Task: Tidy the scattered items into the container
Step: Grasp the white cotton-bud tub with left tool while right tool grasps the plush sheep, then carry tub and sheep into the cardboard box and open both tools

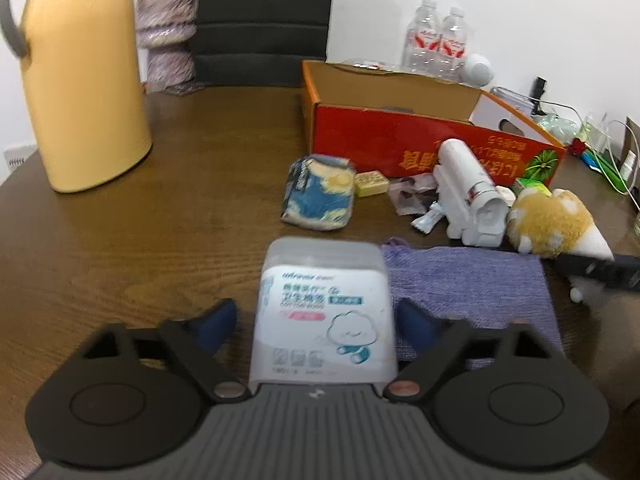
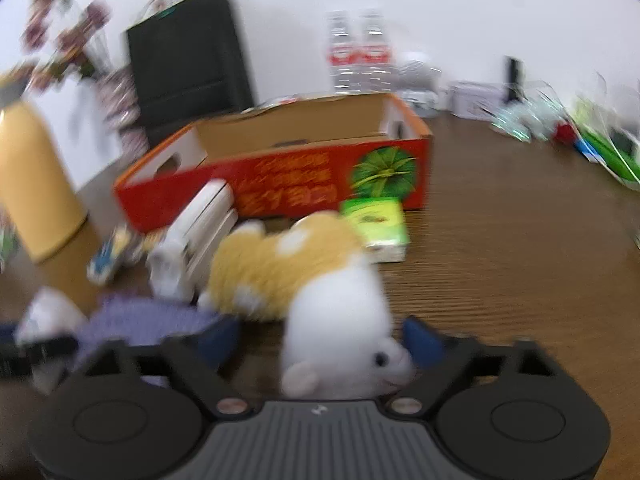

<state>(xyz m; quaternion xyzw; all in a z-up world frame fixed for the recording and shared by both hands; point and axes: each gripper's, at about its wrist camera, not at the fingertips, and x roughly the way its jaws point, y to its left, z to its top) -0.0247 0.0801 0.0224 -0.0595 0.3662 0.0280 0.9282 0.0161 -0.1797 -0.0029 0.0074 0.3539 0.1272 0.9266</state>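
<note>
**Mia:** Brown wood was the desk (image 1: 152,216), with a white wall behind. What was on it, from the left?

**Ben:** First a big yellow jug (image 1: 80,80). Then the left gripper (image 1: 320,320), low over the desk and tipped down. A white cotton bud box (image 1: 324,308) stood right between its jaws, long side pointing away from the camera.

**Mia:** Was it pinched?

**Ben:** The right blue pad sat at the box's side. The left pad had a small gap. So the jaws were partly spread and not squeezing yet, I think.

**Mia:** And next?

**Ben:** A purple cloth (image 1: 468,280) lay just beside the box. Behind it were a blue snack bag (image 1: 318,192) and a white gadget (image 1: 468,196). The red carton (image 1: 400,136) stood open at the back, past them all.

**Mia:** And the right side?

**Ben:** The right gripper (image 2: 324,344) was tipped down too. A plush toy (image 2: 304,280) lay with its white head between the jaws and its yellow body stretching away to the left. The right pad touched its face, but the picture was blurry. I could not tell if the jaws held it.

**Mia:** Which hand was nearer the carton?

**Ben:** Both seemed about as far. Each must lift and carry forward.
</note>
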